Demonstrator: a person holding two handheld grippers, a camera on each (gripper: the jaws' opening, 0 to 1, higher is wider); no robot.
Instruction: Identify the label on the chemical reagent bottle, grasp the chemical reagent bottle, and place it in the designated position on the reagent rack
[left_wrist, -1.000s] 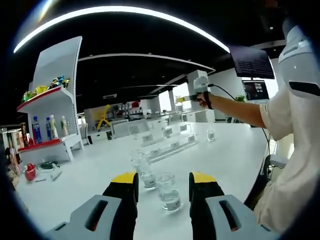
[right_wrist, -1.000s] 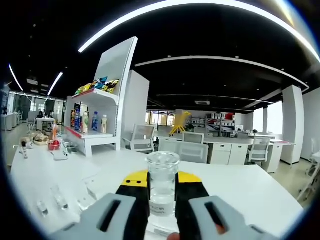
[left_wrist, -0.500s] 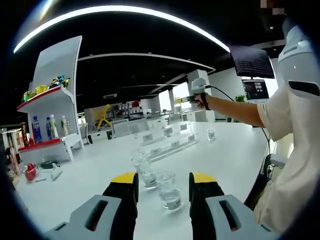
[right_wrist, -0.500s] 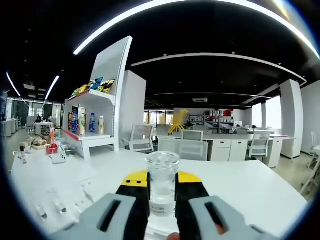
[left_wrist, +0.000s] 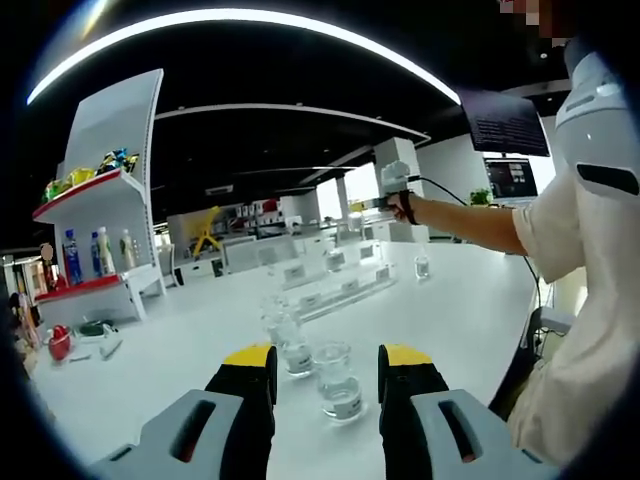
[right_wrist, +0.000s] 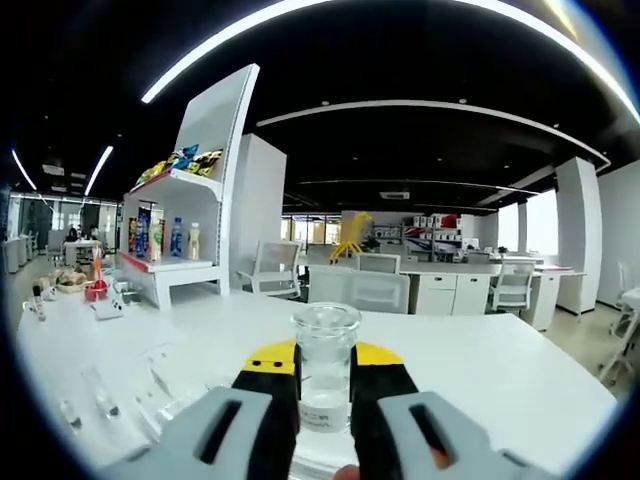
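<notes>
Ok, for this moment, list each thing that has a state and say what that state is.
left gripper: open, jaws apart, holding nothing.
right gripper: shut on the held reagent bottle.
held reagent bottle: upright between the right jaws, clear, open mouth, no cap visible.
nearest table bottle: upright on the white table, ungrasped, ahead of the left jaws.
second table bottle: upright, ungrasped.
reagent rack: on the table, some bottles seated.

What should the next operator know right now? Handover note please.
Right tool: shut on a clear reagent bottle, held up above the white table.
Left tool: open, empty, low over two more bottles standing on the table.
Tiered reagent rack sits farther back, some bottles already on it.
Done: one bottle grasped.
Left: carry it to its rack slot; label too small to read.
</notes>
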